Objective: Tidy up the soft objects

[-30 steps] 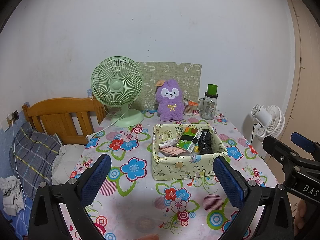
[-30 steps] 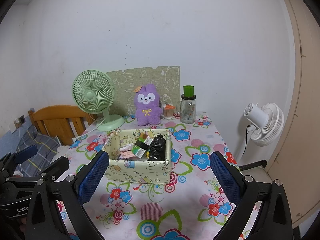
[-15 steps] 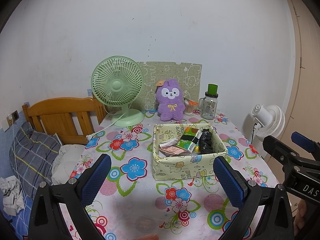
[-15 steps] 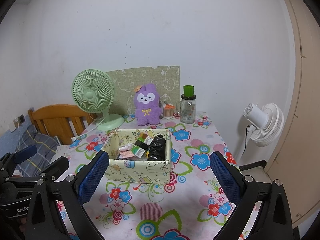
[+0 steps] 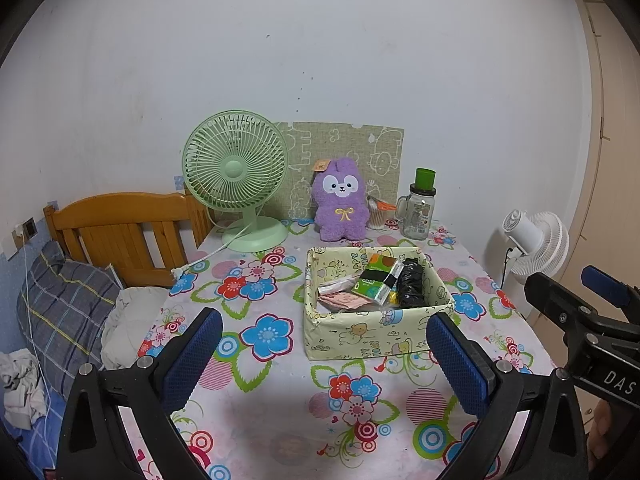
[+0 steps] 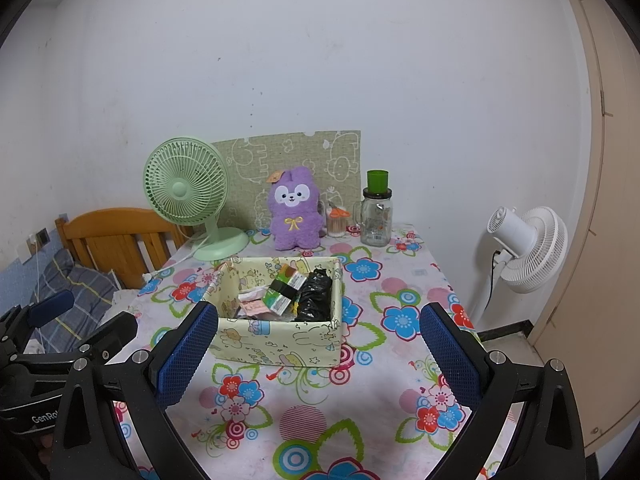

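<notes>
Several soft packets lie inside the box, which stands on the table a little right of its middle. In it I see a black bag at the right wall, a green pack leaning beside it, and pink sachets lower at the left. The plush is not in the box; it sits upright behind it, near the back edge of the table, against a board. A green fan stands to its left and a jar to its right.

Both tools are held back at the near edge. The left gripper has its jaws spread wide with nothing between them, and the right gripper is spread wide and empty too, with the box seen between its pads.

About the step, I can only judge partly. This scene fits a moment when the packets are already stored and only the plush remains outside. It fits equally a finished job, if the plush belongs at the wall as decoration. The pictures do not decide this.

If any grasp comes, the packets are thin and slippery, so the jaws must close low and gently. The plush is thick and would need nearly the full opening.
</notes>
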`<state>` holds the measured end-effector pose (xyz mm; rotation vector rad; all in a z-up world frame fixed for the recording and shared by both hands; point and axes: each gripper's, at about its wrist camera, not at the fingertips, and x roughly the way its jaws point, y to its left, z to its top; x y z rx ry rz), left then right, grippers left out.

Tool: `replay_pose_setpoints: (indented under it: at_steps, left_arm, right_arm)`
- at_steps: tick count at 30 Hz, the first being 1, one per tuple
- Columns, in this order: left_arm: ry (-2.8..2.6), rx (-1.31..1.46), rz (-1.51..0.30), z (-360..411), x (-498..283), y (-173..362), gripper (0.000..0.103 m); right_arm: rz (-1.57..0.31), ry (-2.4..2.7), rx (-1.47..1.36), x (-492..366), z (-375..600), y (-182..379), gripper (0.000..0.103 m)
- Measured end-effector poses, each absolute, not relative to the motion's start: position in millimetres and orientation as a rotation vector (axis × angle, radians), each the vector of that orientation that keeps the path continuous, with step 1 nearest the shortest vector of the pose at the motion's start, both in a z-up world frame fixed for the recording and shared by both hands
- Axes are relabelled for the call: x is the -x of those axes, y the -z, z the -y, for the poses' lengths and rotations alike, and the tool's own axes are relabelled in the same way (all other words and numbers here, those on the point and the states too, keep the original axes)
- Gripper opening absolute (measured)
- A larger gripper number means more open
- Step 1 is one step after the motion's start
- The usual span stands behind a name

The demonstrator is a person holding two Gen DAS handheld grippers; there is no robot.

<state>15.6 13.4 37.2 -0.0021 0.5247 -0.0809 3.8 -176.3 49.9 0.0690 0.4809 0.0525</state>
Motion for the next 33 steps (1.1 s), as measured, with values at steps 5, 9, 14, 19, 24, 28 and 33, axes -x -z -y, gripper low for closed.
replay_pose_setpoints:
  at_steps: [5,9,14,19,24,28,33]
  left_arm:
    - [0.082,0.001,-0.522,-13.1,-15.0,-37.5,0.103]
    - [0.084,0.003,-0.522,-13.0,-14.8,-37.9,0.103]
    - [0.084,0.003,-0.520,-11.8,-14.7,-38.5,0.103]
    - [0.085,0.003,-0.520,-12.1,-14.3,-38.5,0.103]
    - [0.092,0.007,-0.524,-11.3,-14.5,-39.4,0.103]
    - [0.090,0.006,-0.521,-11.7,-13.6,-39.9,0.103]
    - [0.091,0.006,-0.521,-11.6,-13.7,-40.0,0.103]
  right_arm:
    - [-0.481,-0.053,-0.068,-4.1,176.6,-49.7,0.102]
    - [-0.482,-0.054,-0.068,-4.0,176.7,-50.0,0.102]
    - [-0.481,-0.054,-0.068,-3.7,176.9,-50.1,0.102]
    - [-0.481,-0.053,-0.069,-3.3,176.8,-50.5,0.102]
    - [-0.479,-0.052,-0.070,-3.5,177.2,-50.5,0.102]
    - [-0.480,-0.052,-0.068,-3.4,176.8,-50.6,0.102]
    - [-0.480,-0.051,-0.068,-3.4,176.9,-50.9,0.102]
